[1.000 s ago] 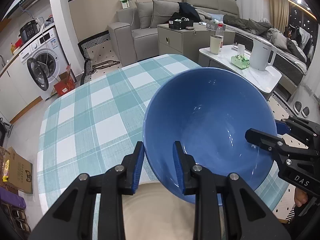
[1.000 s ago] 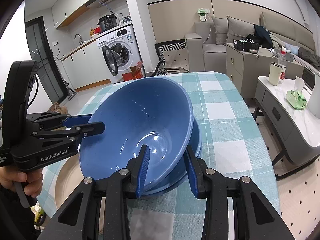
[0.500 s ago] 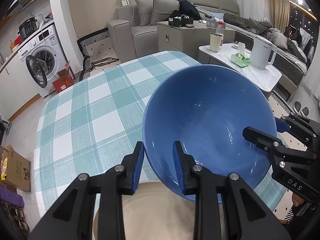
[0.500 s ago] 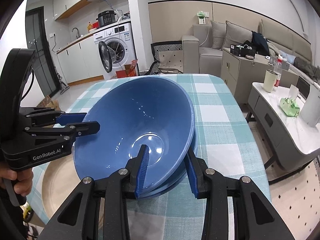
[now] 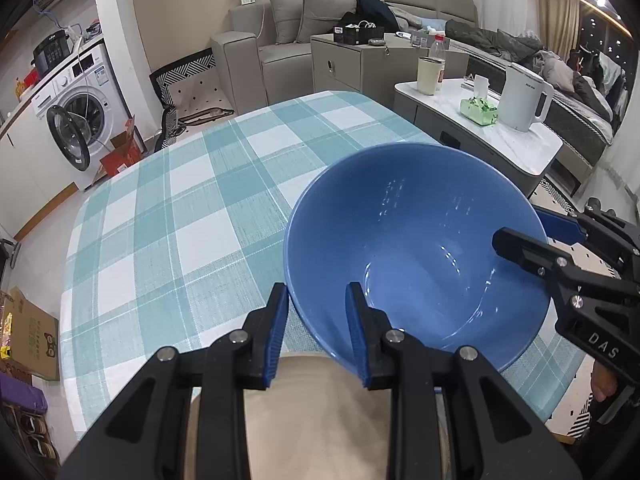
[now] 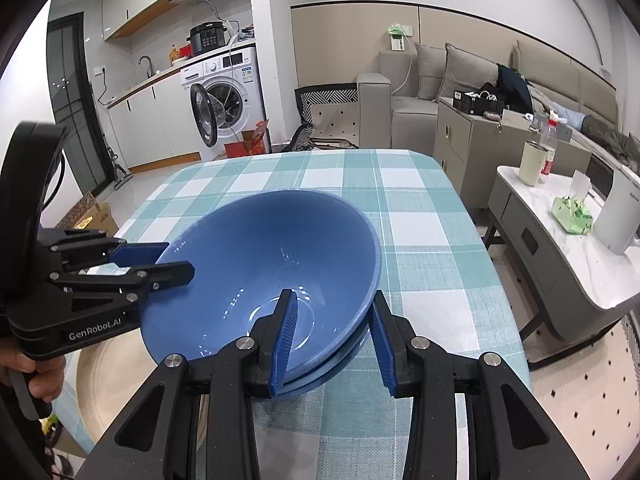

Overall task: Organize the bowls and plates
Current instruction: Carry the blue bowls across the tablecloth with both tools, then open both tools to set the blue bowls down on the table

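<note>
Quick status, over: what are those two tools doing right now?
Left tool and right tool both clamp blue bowl rim. Second bowl nested beneath. Beige plate nearby.

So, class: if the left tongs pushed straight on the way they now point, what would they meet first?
The left tongs already clamp the near rim of the blue bowl, so pushing on would drive deeper along its wall. Beyond it lies the checked tablecloth; depth is hard to judge.

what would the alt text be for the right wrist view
Two handheld tools, the right tool and left tool, grip opposite rims of a tilted blue bowl nested in a second blue bowl on a teal checked table. A beige plate lies at lower left.
</note>
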The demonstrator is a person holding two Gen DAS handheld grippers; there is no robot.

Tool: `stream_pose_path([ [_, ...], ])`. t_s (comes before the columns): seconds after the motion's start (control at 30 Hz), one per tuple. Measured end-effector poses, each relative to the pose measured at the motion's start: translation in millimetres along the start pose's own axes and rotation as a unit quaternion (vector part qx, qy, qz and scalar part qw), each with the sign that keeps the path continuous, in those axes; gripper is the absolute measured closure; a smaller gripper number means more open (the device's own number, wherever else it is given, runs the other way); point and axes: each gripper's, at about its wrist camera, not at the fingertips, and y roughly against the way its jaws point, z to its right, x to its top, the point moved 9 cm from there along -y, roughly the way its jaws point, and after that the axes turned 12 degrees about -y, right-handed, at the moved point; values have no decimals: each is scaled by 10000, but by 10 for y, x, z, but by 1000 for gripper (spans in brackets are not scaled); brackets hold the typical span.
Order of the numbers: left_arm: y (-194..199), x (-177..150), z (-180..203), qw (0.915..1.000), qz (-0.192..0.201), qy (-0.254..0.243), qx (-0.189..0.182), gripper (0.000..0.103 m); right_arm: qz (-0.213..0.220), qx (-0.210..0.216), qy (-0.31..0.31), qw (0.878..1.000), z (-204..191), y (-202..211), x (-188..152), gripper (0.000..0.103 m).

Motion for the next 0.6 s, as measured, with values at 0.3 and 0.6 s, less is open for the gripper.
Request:
stream_pose_path([
  [0.3,83,-22,-5,9999,96,67,-39,53,11,204,11,9998,10,69,27,29],
  [0.6,215,-57,-167,9978,409,527,36,13,92,677,-289,9972,61,232,119,1],
])
